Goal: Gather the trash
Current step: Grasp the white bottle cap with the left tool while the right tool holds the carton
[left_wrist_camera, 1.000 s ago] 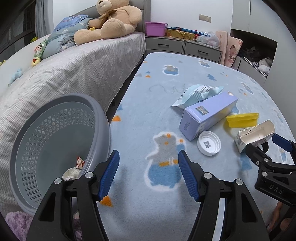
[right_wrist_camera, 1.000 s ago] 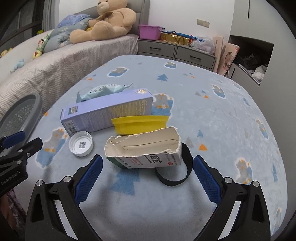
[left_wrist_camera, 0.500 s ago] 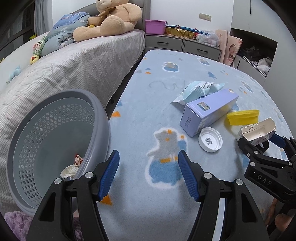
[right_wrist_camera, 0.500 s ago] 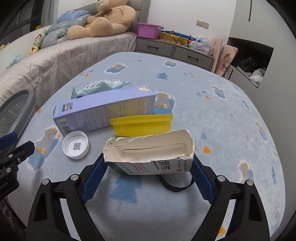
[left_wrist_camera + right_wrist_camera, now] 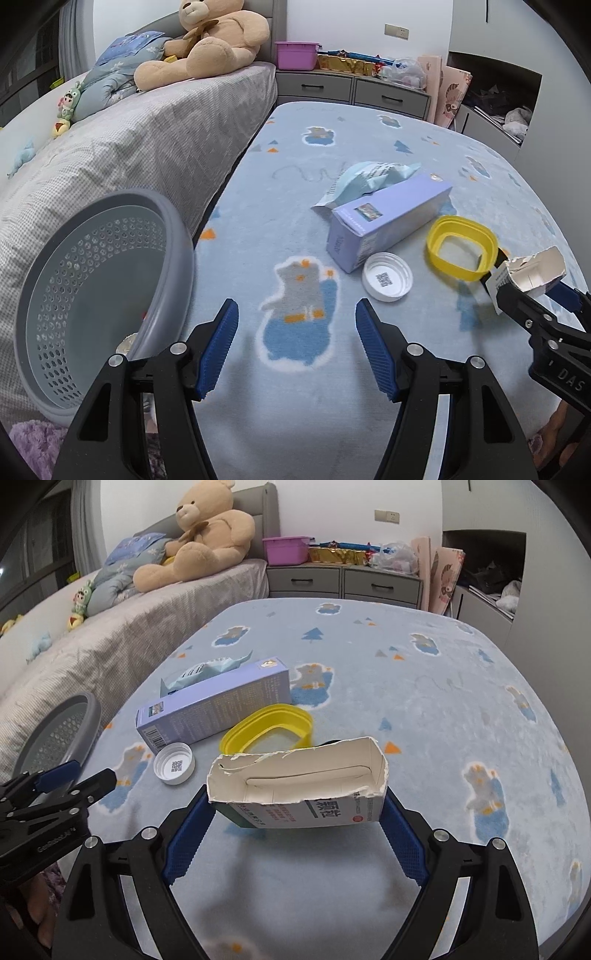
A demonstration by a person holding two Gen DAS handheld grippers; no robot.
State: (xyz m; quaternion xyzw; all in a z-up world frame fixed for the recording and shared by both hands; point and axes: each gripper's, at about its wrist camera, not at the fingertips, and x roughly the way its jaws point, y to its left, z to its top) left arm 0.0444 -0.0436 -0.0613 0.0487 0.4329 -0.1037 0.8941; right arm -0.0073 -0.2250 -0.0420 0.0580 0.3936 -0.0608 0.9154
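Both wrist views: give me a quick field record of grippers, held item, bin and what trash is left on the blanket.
right gripper: shut on torn white carton, lifted off blanket
left gripper: open, empty, above blanket
bin: grey perforated basket, tilted, left of blanket; small scraps inside
trash left: purple box, yellow ring, white cap, crumpled blue wrapper

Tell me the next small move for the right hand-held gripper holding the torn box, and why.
Probably carry the torn white carton leftward toward the grey perforated basket. The right hand-held gripper is shut on the carton, which appears lifted off the blue blanket. The left hand-held gripper is open beside the basket's rim.
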